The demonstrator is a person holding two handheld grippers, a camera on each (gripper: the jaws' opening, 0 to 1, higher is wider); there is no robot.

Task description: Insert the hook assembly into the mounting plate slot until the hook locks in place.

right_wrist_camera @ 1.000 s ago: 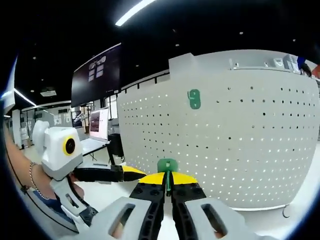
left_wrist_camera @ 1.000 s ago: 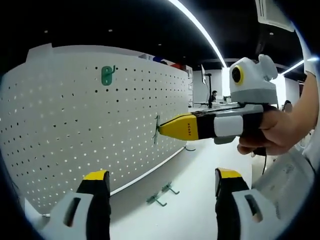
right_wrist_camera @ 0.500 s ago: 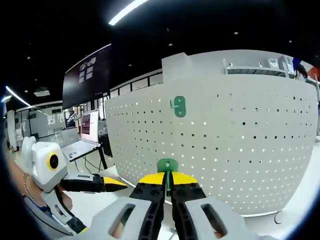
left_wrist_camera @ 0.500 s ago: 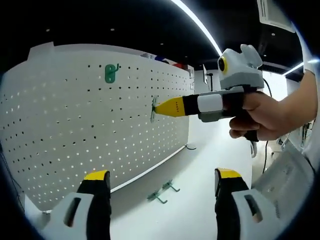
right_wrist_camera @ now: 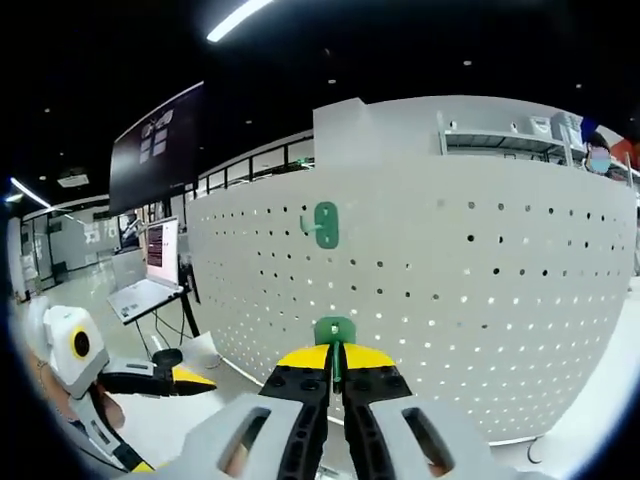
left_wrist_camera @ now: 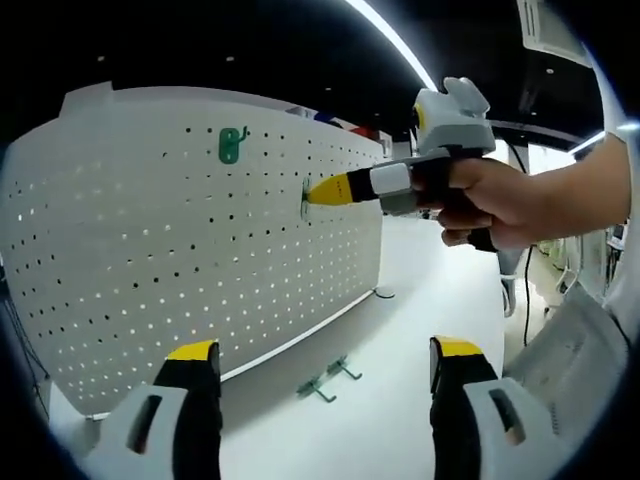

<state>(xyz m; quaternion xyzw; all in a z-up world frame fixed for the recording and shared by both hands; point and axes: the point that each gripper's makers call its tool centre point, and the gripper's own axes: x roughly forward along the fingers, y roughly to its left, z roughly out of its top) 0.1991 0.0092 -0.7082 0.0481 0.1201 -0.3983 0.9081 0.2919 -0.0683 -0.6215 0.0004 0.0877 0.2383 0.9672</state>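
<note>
The white pegboard mounting plate (left_wrist_camera: 150,250) stands upright, with one green hook (left_wrist_camera: 232,145) hung high on it. My right gripper (left_wrist_camera: 322,191), held by a hand (left_wrist_camera: 505,200), comes in from the right, shut on a green hook assembly (left_wrist_camera: 306,198) that sits right at the board's face. In the right gripper view that hook assembly (right_wrist_camera: 335,331) sticks up between the shut yellow jaws of my right gripper (right_wrist_camera: 335,360), facing the plate (right_wrist_camera: 480,300) below the mounted hook (right_wrist_camera: 325,224). My left gripper (left_wrist_camera: 325,375) stands open and holds nothing; it also appears low left as the left gripper (right_wrist_camera: 190,379).
Spare green hooks (left_wrist_camera: 327,380) lie on the white table (left_wrist_camera: 420,330) near the board's foot. A cable (left_wrist_camera: 378,293) curls by the board's right end. A laptop (right_wrist_camera: 140,295) and a dark wall screen (right_wrist_camera: 155,150) stand beyond the board's left edge.
My right gripper has risen and moved in toward the pegboard with the hook assembly, from mid-height to the upper rows. The left gripper stays open and low.
</note>
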